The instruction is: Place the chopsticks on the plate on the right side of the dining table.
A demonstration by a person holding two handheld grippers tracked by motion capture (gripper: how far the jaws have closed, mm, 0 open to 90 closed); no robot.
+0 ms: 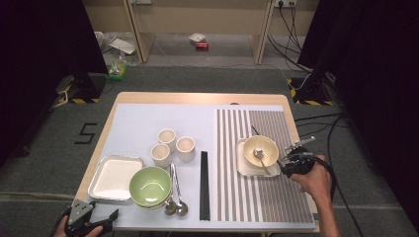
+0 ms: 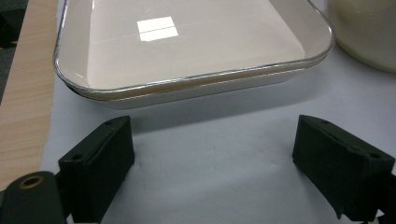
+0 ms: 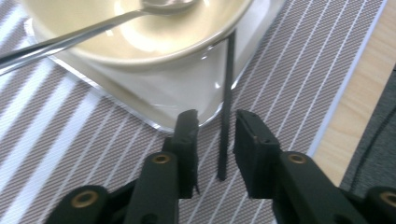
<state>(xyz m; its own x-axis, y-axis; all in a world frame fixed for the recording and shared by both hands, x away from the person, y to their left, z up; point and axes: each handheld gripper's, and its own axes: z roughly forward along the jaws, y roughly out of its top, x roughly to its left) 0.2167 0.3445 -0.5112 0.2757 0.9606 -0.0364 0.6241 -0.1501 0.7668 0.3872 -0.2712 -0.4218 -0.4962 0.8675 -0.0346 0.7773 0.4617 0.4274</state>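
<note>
Right gripper low at right edge of square white tray, jaws parted around thin black chopstick, not pinching. Left gripper wide open, empty. Chopstick's far end hidden under cream bowl.

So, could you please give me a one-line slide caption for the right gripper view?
Right gripper, jaws slightly apart around a black chopstick lying on the striped mat beside the tray holding a cream bowl and spoon.

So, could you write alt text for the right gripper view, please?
A black chopstick lies on the striped mat between the open jaws of the right claw, untouched. Beyond it a cream bowl holding a spoon sits in a tray.
</note>
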